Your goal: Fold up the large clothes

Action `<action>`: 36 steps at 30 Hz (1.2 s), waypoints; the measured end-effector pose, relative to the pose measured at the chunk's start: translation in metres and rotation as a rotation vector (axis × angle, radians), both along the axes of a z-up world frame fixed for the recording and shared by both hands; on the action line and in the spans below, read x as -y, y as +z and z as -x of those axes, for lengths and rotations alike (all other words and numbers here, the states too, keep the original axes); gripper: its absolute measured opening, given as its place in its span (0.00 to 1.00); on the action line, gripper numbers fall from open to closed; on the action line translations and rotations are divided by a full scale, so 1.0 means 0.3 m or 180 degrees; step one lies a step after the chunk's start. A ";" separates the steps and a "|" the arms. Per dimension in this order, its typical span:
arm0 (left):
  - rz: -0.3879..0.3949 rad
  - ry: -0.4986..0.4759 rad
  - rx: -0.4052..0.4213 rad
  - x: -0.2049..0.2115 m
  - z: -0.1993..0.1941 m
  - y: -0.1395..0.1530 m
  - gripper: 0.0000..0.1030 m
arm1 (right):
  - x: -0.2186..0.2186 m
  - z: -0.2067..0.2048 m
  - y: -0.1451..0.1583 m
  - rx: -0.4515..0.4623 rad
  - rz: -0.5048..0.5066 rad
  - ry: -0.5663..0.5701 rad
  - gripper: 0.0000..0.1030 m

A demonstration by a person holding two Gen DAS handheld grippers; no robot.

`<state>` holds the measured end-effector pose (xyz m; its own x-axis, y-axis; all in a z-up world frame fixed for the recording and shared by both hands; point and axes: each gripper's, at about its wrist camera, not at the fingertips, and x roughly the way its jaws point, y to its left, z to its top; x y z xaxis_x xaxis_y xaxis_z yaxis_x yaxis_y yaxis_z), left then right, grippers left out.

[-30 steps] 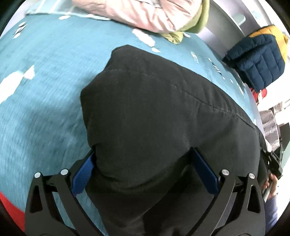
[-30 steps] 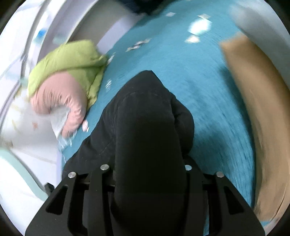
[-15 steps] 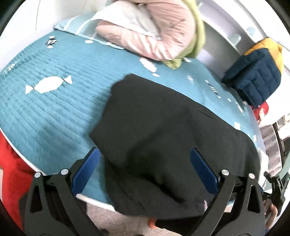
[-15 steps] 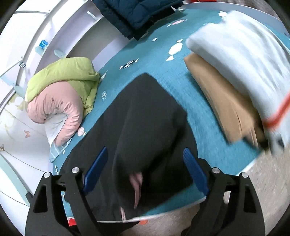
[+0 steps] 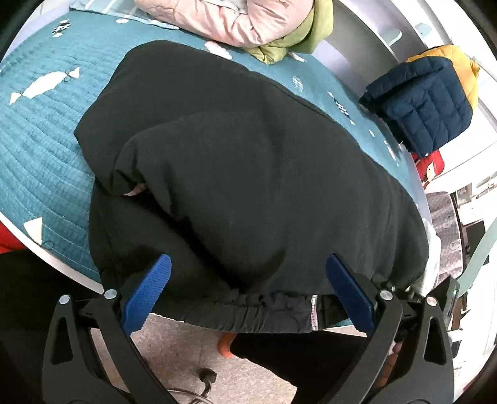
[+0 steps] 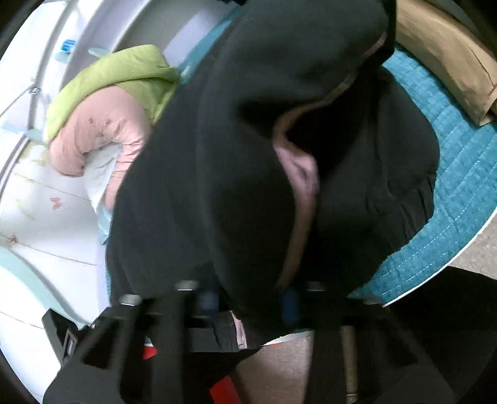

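Note:
A large black jacket (image 5: 248, 149) with a pink lining lies on the teal bedspread (image 5: 40, 130), its elastic hem and zipper hanging over the near bed edge. My left gripper (image 5: 248, 289) is open, its blue pads either side of the hem, holding nothing. In the right wrist view the same black jacket (image 6: 248, 155) fills the frame, with pink lining (image 6: 301, 171) showing along a fold. My right gripper (image 6: 248, 301) is narrowed around a hanging fold of the jacket; the view is blurred.
A pink and green puffer jacket (image 5: 248, 18) lies at the far side of the bed. A navy and yellow quilted jacket (image 5: 425, 102) sits at the right. A folded tan garment (image 6: 444, 52) lies on the bed in the right wrist view. Grey floor (image 5: 186, 351) below.
The left gripper has drawn back toward the bed edge, still open. The right gripper was open half a second ago and has closed on a fold of the jacket and lifted it.

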<state>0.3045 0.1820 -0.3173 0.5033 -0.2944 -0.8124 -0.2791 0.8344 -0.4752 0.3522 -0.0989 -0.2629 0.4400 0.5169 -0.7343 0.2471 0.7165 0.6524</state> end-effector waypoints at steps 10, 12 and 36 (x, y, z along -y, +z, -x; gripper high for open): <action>-0.0327 -0.0365 0.0420 0.079 -0.020 0.224 0.96 | 0.121 0.118 0.103 0.0079 -0.0275 0.0316 0.18; -0.0331 -0.0418 0.0390 0.093 -0.041 0.224 0.96 | 0.136 0.137 0.057 -0.0061 -0.0279 0.0293 0.18; -0.0970 -0.0694 0.0343 0.201 -0.146 -0.120 0.96 | -0.167 -0.110 0.392 0.0561 0.0655 0.1014 0.07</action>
